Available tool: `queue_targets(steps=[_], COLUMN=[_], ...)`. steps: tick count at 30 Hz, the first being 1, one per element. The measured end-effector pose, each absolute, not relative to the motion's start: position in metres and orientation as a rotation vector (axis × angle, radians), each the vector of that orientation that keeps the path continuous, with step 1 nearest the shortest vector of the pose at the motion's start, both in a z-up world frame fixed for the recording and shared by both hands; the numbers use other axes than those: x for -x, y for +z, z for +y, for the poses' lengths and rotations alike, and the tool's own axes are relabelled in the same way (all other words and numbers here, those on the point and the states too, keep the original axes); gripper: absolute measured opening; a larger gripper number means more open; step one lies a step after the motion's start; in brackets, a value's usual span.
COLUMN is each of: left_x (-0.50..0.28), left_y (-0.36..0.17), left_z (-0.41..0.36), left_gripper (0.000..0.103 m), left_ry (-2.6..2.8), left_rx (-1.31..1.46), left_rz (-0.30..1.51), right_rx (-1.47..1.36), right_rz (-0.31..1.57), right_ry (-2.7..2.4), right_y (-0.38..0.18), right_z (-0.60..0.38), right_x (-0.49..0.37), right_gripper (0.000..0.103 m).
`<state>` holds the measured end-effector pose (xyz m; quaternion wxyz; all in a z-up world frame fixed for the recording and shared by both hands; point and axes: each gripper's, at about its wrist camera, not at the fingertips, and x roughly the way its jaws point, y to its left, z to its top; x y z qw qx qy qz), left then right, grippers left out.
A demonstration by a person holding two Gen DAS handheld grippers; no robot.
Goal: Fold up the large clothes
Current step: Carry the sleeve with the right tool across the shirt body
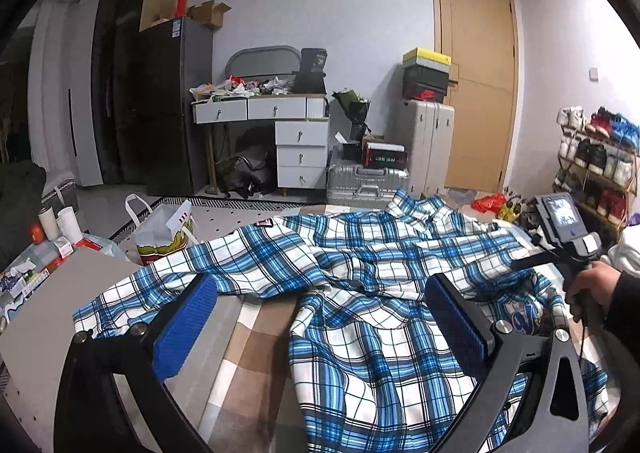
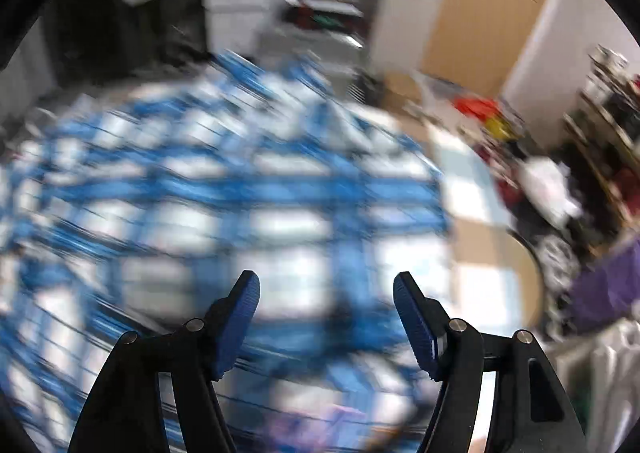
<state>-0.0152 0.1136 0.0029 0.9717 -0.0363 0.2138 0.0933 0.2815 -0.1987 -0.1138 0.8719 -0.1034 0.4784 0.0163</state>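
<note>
Blue-and-white plaid cloth, a large shirt, lies crumpled and only partly spread across the bed, its body toward the near edge and one sleeve trailing toward the left edge, with bare checked bedcover showing between them. The left hand-held gripper hovers low over the near part with its jaws spread wide and nothing between the pads. The right hand-held gripper, held at the bed's right side, is also spread and empty above the plaid; its view is badly blurred, so what lies beneath it cannot be told exactly. The step in hand looks like laying the shirt flat before any fold. To do that well, each gripper should pinch a single layer at a hem or shoulder seam, pull outward evenly, and draw the trailing sleeve straight.
</note>
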Motion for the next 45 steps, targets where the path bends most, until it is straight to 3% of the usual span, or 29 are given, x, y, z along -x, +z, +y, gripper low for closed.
queue_targets(steps=[2, 4, 6, 14, 15, 18, 27, 29, 30, 31, 32, 33, 41, 45], left_x=[0.011, 0.009, 0.008, 0.011, 0.011, 0.011, 0.014, 0.016, 0.016, 0.016, 0.016, 0.015, 0.018, 0.017], left_y=[0.001, 0.000, -0.001, 0.005, 0.005, 0.005, -0.001, -0.002, -0.002, -0.002, -0.002, -0.002, 0.001, -0.002], left_z=[0.110, 0.106, 0.102, 0.117, 0.122, 0.143, 0.154, 0.157, 0.159, 0.161, 0.164, 0.165, 0.169, 0.162], left_gripper=[0.102, 0.102, 0.102, 0.102, 0.102, 0.102, 0.102, 0.102, 0.102, 0.102, 0.102, 0.102, 0.102, 0.102], left_ry=[0.191, 0.190, 0.196, 0.260, 0.271, 0.308, 0.348, 0.351, 0.348, 0.342, 0.337, 0.337, 0.332, 0.348], left_rx=[0.070, 0.065, 0.048, 0.036, 0.050, 0.116, 0.132, 0.123, 0.127, 0.135, 0.145, 0.155, 0.181, 0.132], left_rz=[0.449, 0.465, 0.470, 0.455, 0.455, 0.462, 0.469, 0.467, 0.468, 0.470, 0.470, 0.471, 0.462, 0.459], right_rx=[0.175, 0.163, 0.229, 0.297, 0.282, 0.226, 0.471, 0.534, 0.536, 0.527, 0.481, 0.464, 0.254, 0.185], right_rz=[1.035, 1.089, 1.131, 1.034, 1.007, 0.960, 0.946, 0.965, 1.001, 1.045, 1.038, 1.041, 1.031, 1.170], right_ry=[0.015, 0.020, 0.029, 0.113, 0.146, 0.318, 0.576, 0.564, 0.568, 0.571, 0.583, 0.587, 0.672, 0.646], right_y=[-0.127, -0.144, -0.158, -0.119, -0.113, -0.093, -0.140, -0.157, -0.165, -0.173, -0.172, -0.171, -0.150, -0.178], right_z=[-0.219, -0.227, -0.222, -0.194, -0.185, -0.136, 0.023, 0.037, 0.039, 0.038, 0.034, 0.030, -0.003, -0.007], right_x=[-0.283, -0.285, -0.281, -0.247, -0.244, -0.235, -0.238, -0.241, -0.244, -0.248, -0.249, -0.250, -0.236, -0.240], right_gripper=[0.066, 0.032, 0.024, 0.025, 0.029, 0.059, 0.059, 0.057, 0.044, 0.024, 0.024, 0.006, 0.003, 0.006])
